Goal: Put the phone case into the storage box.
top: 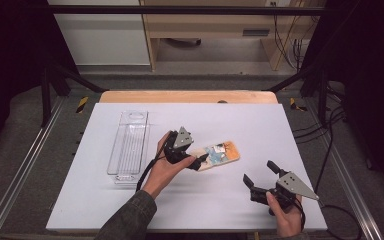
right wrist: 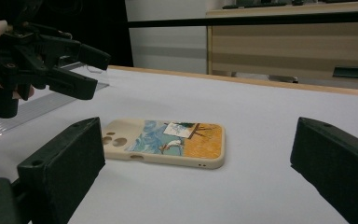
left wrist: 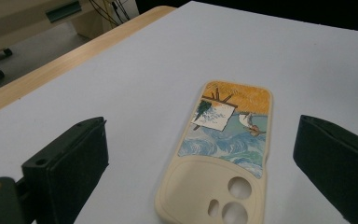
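The left tool (top: 200, 161), jaws wide over the phone case (top: 219, 154), could skid it across the table (top: 240, 125).

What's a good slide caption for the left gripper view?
Open left tongs hover over a painted phone case lying flat on the white table, camera cutouts nearest the lens.

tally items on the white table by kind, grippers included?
phone case: 1
clear plastic tray: 1
grippers: 2, left gripper and right gripper, both open
total: 4
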`<state>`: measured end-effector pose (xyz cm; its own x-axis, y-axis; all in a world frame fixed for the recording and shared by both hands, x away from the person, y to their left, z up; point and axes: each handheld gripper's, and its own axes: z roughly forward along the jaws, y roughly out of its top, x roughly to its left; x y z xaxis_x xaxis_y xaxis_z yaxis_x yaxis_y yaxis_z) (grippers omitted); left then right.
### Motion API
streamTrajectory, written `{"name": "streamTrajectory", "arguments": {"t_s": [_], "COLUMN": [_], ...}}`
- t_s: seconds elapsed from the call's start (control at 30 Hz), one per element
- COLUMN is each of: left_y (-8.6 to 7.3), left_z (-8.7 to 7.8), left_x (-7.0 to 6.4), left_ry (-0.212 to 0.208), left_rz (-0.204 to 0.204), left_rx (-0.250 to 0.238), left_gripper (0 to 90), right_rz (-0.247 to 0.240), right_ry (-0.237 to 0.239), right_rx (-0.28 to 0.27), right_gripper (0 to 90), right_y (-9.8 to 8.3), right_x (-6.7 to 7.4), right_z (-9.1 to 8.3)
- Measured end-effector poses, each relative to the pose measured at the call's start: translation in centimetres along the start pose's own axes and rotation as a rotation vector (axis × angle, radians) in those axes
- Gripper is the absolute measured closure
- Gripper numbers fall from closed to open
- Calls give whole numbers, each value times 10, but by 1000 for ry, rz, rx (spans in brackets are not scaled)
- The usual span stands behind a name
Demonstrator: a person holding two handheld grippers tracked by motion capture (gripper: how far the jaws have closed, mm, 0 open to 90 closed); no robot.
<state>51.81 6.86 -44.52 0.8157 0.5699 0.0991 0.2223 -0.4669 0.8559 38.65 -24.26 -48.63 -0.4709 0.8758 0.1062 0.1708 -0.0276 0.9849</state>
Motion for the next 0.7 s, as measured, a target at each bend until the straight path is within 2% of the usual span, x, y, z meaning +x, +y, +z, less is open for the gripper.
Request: {"name": "streamTrajectory", "arguments": {"t_s": [0.23,0.37,0.53,0.7], "left_y": [-5,-8,-14,-17], "left_z": [9,15,24,31], "left_x": [0,-1,1,1], "left_ry": [-9,-16,-34,-43], "left_rz": [5,28,8,9], "left_rx": [27,54,84,105], "left_gripper": [29,30,30,33], "right_rz": [2,-3,0,5], "right_ry": [1,6,4,5], "right_rx": [3,3,5,3], "right_gripper": [29,28,28,28], "right_y": [-1,0,-1,-1], "right_x": [0,1,1,0], "right_z": [1,2,2,2]}}
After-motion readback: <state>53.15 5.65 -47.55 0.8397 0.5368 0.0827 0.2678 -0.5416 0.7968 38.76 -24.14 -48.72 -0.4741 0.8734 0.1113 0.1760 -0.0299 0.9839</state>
